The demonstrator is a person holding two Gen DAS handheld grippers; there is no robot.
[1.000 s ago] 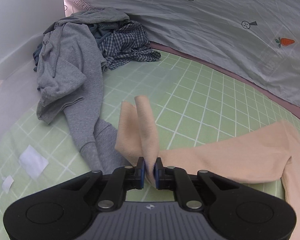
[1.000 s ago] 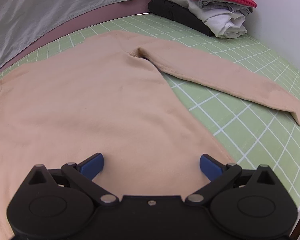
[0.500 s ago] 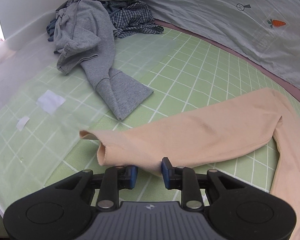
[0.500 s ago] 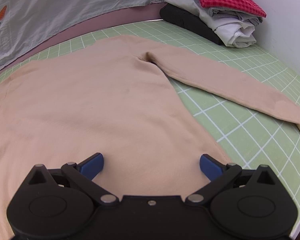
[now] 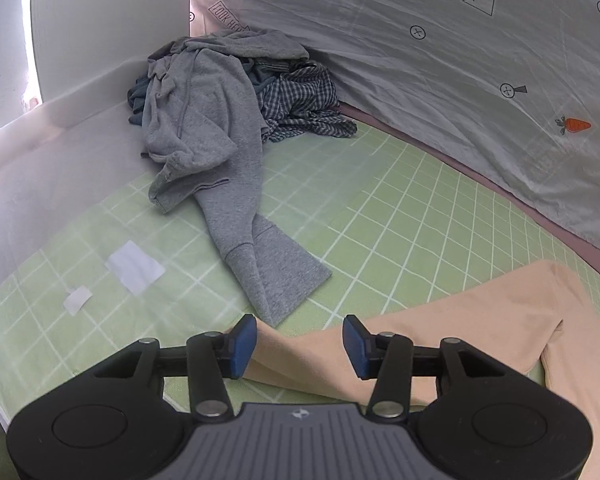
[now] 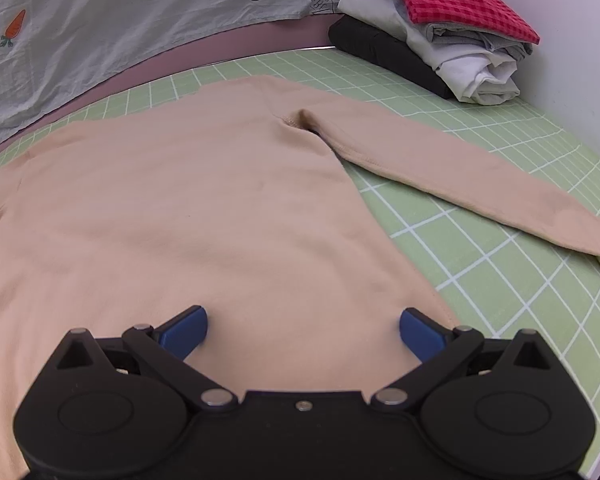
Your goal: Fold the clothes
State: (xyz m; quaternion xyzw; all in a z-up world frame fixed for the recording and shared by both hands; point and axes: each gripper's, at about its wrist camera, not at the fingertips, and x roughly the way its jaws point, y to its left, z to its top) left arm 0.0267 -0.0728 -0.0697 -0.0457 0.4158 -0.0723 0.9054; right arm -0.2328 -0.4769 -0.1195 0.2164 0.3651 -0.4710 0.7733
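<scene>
A peach sweater (image 6: 188, 208) lies flat on the green grid mat (image 5: 380, 208), its left sleeve (image 5: 400, 344) running rightward from beneath the spread-apart left gripper (image 5: 299, 346), while the right gripper (image 6: 302, 330), jaws wide, hovers at the hem.

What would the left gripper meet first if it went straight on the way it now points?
The left gripper, open over the peach sleeve, would probably meet the grey sweatshirt's cuff first, though depth is unclear.
</scene>
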